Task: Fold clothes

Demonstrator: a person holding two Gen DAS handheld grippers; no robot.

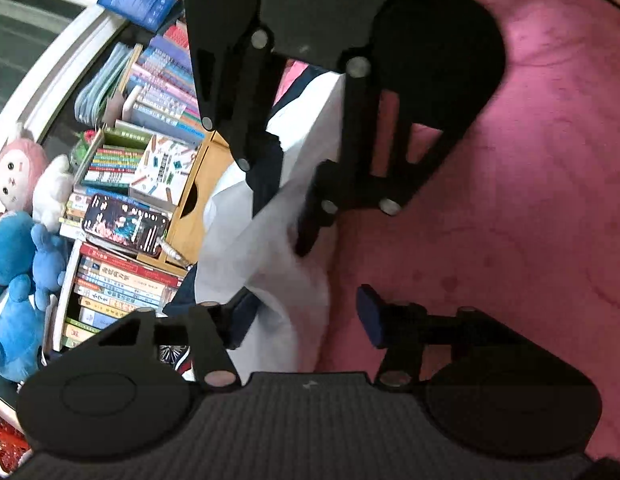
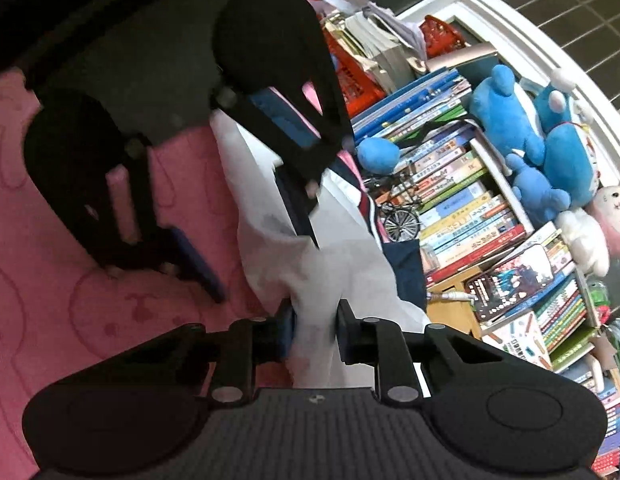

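Note:
A white garment (image 1: 266, 264) with navy trim hangs upright over a pink mat (image 1: 510, 220). In the right wrist view my right gripper (image 2: 314, 328) is shut on a bunched fold of the white garment (image 2: 330, 264), both pads pressing it. The left wrist view shows the right gripper (image 1: 286, 224) higher up, pinching the cloth by a navy part. My left gripper (image 1: 304, 312) stands open: one pad touches the cloth, and the blue pad (image 1: 370, 316) is clear of it over the mat. From the right wrist view the left gripper (image 2: 262, 264) straddles the cloth's edge.
Stacks of books (image 1: 142, 184) and a wooden box (image 1: 198, 196) crowd one side beside the garment. Blue and pink plush toys (image 2: 550, 148) lean by a white window frame (image 2: 530, 36). A red basket (image 2: 358, 84) and a small model bicycle (image 2: 402, 220) stand among the books.

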